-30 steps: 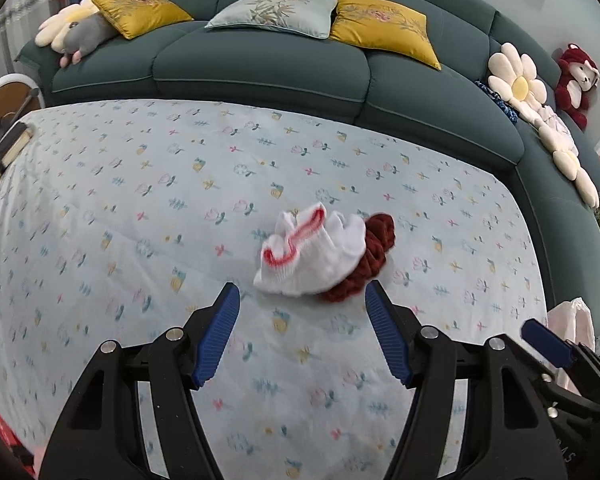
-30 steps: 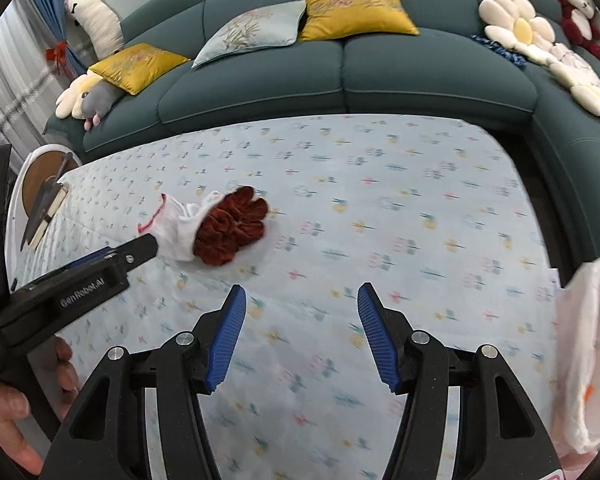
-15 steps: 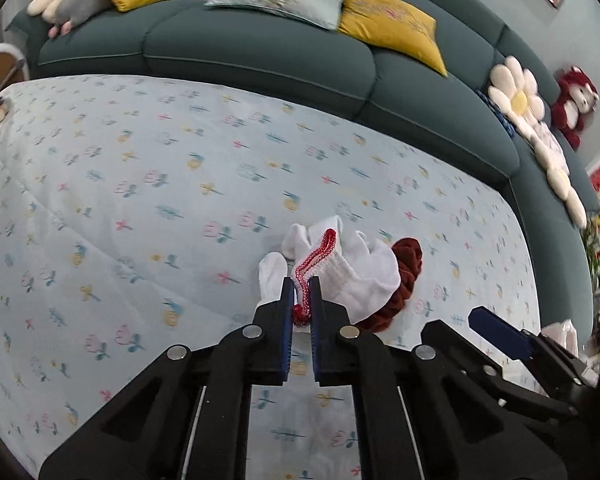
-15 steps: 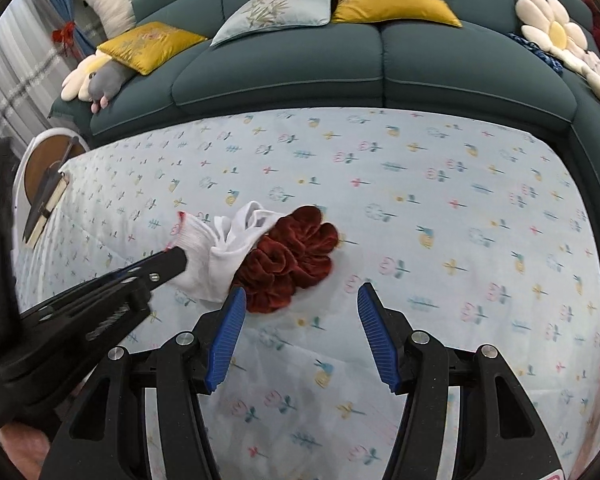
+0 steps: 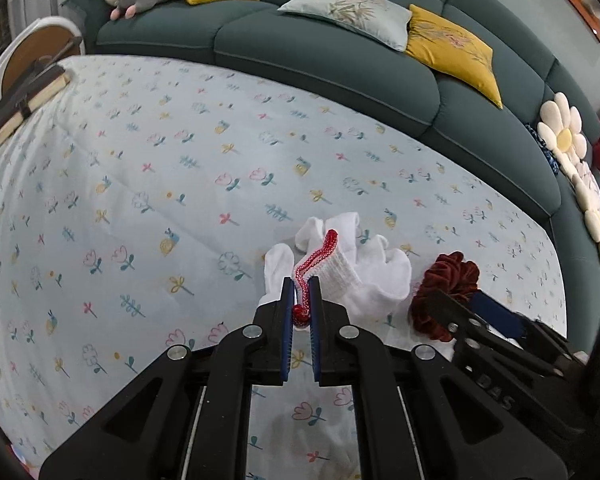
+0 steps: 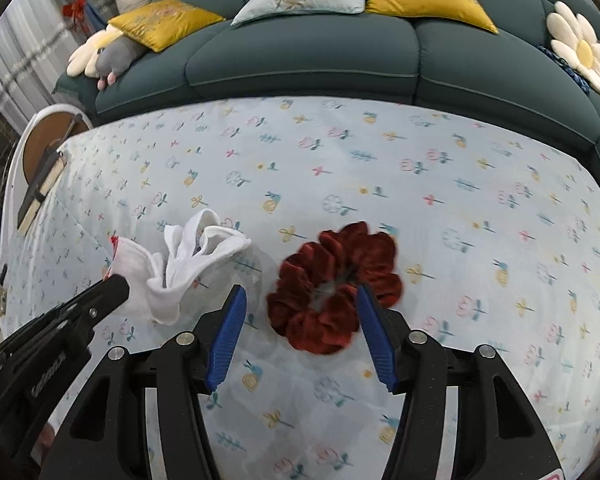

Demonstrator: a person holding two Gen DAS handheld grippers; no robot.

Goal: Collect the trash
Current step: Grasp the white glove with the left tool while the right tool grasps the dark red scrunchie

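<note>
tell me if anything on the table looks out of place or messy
Yes. A crumpled white glove with a red cuff and a dark red scrunchie lie on the flowered tablecloth, loose clutter on an otherwise tidy surface. The left claw is pinching the glove's cuff; the right claw straddles the scrunchie, not gripping it.

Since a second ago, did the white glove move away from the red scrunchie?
Yes. The white glove, pinched by the left gripper, has been pulled leftward off the red scrunchie, leaving bare flowered cloth between them.
</note>
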